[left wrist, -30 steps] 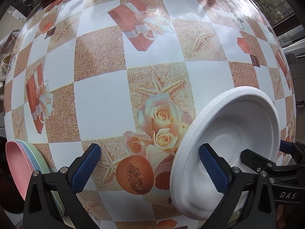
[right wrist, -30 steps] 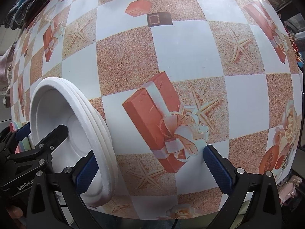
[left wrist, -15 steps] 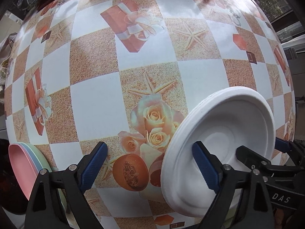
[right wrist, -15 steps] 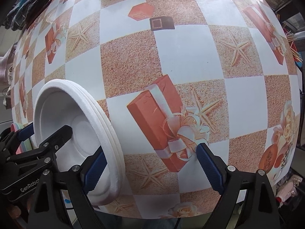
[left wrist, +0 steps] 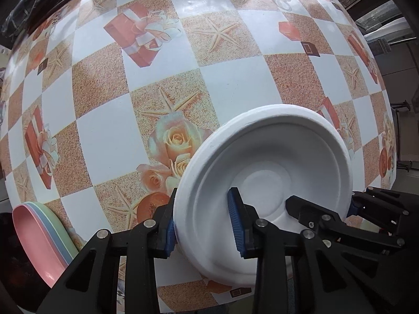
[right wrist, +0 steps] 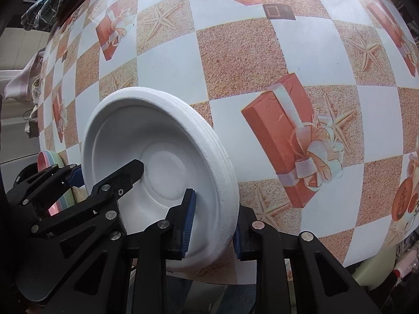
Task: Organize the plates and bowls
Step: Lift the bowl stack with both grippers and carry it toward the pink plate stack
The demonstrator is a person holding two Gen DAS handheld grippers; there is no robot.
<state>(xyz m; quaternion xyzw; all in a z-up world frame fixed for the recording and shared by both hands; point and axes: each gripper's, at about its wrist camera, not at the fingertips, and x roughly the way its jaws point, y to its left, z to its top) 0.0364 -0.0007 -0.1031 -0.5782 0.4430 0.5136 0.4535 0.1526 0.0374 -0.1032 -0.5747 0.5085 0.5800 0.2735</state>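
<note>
Both grippers have just been closing, and each now has the rim of the white foam plates between its blue pads, where a second ago the fingers stood wide apart on either side of that rim. The left gripper is clamped on the stack of white plates at the rim's 8 o'clock edge in the left wrist view, one finger inside the dish and the other outside against the underside. The right gripper is clamped on the opposite edge, at about 5 o'clock of the stack in the right wrist view, again with one pad in the dish and one behind the rim. Several layered rims show at the stack's edge, so more than one plate is held. The stack sits between the two grippers over the worktop, which is covered in a checked cloth printed with roses, starfish and gift boxes. Whether the stack still touches the cloth cannot be told. At 8 o'clock in the left wrist view, a stack of pastel plates, pink on top, lies at the worktop's edge, well apart from the white ones.
</note>
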